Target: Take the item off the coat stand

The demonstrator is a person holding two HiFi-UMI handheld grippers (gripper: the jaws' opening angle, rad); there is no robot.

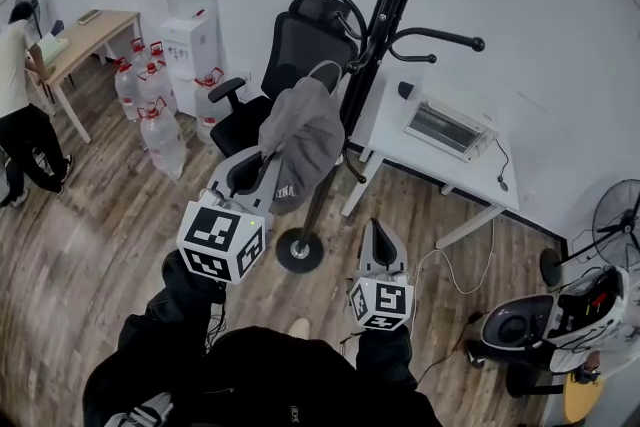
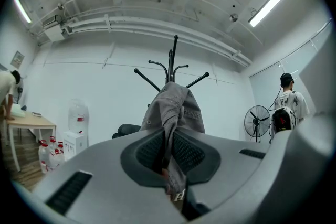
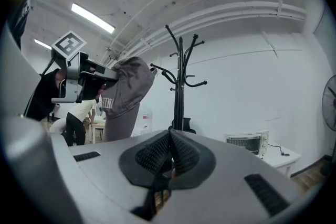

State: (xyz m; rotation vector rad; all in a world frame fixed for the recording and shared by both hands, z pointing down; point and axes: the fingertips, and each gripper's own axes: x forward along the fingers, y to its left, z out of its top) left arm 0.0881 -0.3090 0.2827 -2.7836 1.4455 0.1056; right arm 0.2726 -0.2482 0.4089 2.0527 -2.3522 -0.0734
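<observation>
The right gripper [image 3: 169, 140] has its jaws together, empty. Beyond stands the coat stand [image 3: 181, 81] — left of it, a grey cap [image 3: 125, 93] hangs from the left gripper [image 3: 107, 75].

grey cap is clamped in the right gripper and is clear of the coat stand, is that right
Not quite: the grey cap is clamped in the left gripper, not the right. The left gripper view shows its fabric pinched between the jaws, while the right gripper is shut on nothing. The rest holds: the cap is clear of the coat stand.
</observation>
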